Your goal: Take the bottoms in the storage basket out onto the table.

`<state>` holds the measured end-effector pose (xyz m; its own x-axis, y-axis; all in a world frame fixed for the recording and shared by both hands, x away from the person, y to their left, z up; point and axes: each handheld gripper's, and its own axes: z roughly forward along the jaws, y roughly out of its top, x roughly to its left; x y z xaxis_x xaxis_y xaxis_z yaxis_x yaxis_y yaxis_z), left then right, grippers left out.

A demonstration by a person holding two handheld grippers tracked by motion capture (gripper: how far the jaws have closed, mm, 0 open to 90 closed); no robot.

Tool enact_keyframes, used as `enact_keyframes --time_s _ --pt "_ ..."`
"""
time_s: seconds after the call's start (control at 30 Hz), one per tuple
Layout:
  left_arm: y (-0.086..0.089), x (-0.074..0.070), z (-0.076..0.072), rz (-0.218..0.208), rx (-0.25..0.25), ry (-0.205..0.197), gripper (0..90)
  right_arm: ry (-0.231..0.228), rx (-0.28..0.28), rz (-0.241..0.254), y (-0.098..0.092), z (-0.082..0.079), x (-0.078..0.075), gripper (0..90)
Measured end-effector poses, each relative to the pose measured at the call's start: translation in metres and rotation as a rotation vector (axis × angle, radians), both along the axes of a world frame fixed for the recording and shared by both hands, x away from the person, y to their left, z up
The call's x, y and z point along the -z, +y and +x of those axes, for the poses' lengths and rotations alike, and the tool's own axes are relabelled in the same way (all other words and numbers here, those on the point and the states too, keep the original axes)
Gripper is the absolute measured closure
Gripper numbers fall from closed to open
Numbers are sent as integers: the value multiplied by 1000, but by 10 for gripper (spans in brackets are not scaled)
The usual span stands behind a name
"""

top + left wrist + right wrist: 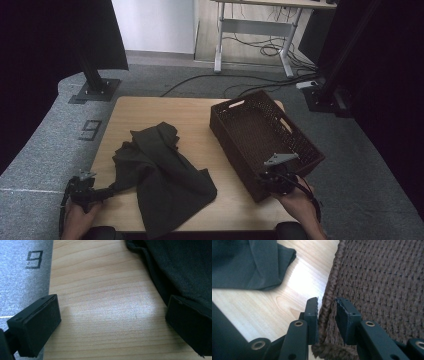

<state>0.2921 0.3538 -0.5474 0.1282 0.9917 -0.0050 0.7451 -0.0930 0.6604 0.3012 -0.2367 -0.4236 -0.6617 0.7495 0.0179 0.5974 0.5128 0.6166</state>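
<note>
A dark cloth (160, 175) lies crumpled on the left half of the wooden table (165, 110). A brown woven basket (235, 155) stands on the right half, with nothing in it. My left gripper (107, 192) lies low at the table's front left, open. In the left gripper view my left gripper (110, 325) has bare wood between its jaws, and one jaw touches the cloth's (180, 265) edge. My right gripper (267, 177) is at the basket's near corner. In the right gripper view my right gripper (327, 307) straddles the basket's (387, 277) braided rim, both pads against it.
The table stands on grey carpet marked with a number (90, 129). Black stand bases (94, 90) sit on the floor at far left and far right. A desk frame (250, 30) with loose cables is behind. Bare wood shows between cloth and basket.
</note>
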Motion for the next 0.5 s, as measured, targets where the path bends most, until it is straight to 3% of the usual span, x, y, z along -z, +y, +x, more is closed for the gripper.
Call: enact_keyframes --time_s 0.2,0.5 --pt "0 0 0 0 0 0 0 22 8 21 -2 1 0 760" --pt "0 0 0 0 0 0 0 17 68 18 -23 14 2 806"
